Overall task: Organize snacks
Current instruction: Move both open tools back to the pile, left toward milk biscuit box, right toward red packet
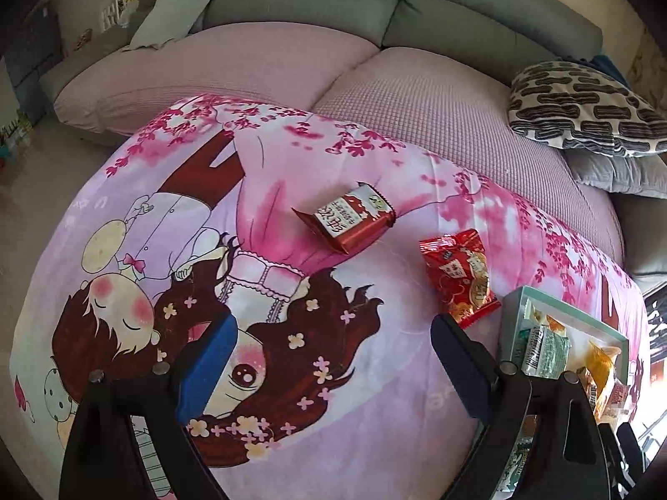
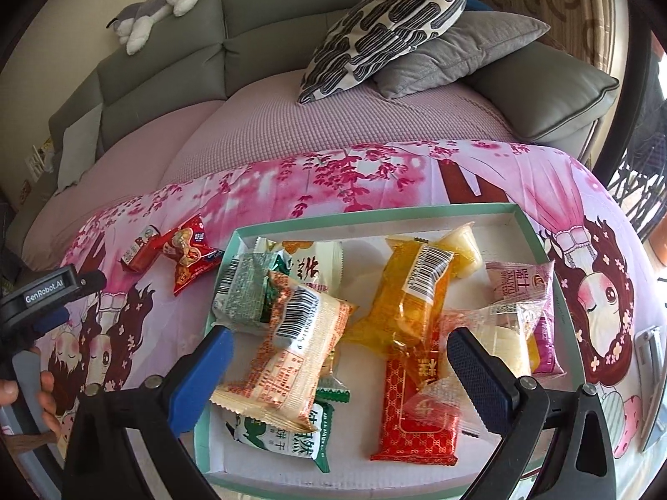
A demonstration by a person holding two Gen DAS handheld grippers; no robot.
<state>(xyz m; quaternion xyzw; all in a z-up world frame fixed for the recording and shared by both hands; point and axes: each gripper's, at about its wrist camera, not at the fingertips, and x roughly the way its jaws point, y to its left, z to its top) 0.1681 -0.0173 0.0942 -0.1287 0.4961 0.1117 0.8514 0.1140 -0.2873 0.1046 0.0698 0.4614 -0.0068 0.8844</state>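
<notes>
Left gripper: jaws apart, nothing between them, over the cartoon tablecloth.
Right gripper: jaws apart, above the snack-filled tray.
Loose snacks: red box-shaped packet and red pouch, left of the tray.

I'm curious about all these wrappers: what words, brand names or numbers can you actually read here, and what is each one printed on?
"GenRobot.AI": white label on the left gripper.
"SALYU": pink snack pack in the tray.
Chinese characters on the red box-shaped snack, the red bag and the green-and-white pack: visible, but I cannot read them reliably.
Barcode digits on the yellow pack: too small.
</notes>
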